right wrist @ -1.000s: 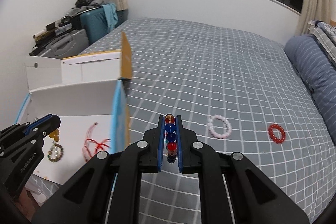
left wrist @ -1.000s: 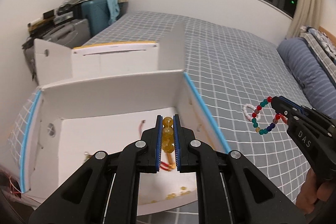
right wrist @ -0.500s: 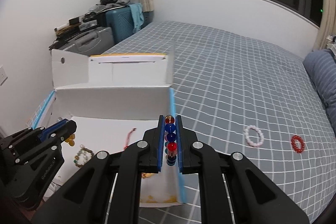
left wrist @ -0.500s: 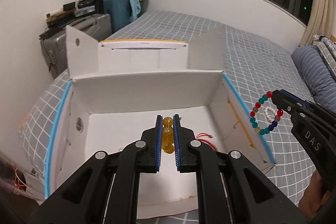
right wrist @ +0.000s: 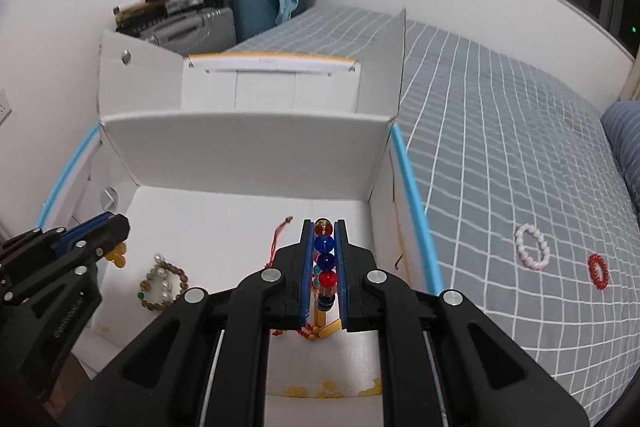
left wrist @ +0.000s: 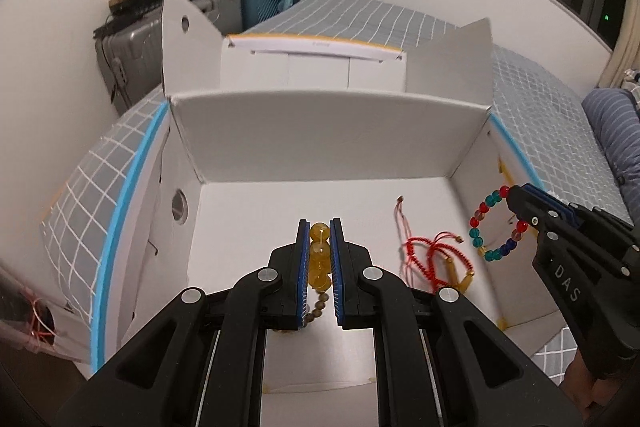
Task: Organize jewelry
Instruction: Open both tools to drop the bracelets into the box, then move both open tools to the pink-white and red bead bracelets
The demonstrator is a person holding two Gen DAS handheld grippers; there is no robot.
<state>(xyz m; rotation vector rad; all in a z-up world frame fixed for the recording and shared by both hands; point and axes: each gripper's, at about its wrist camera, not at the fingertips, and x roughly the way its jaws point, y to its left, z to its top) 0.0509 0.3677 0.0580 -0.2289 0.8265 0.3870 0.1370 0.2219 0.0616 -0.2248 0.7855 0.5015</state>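
Two bracelets lie on the bed, right of the box.

White letters "DAS" stand on the right claw; nothing else reads clearly.

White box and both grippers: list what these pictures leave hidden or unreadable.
- Amber bead bracelet: left wrist view, the left gripper covers its lower loop.
- Multicolored bead bracelet: right wrist view, the right gripper shows only one edge-on row.
- Red cord bracelets: right wrist view, mostly behind that gripper.
- White box: near wall cut off by gripper bodies.
- Print on its lid flap: too small.
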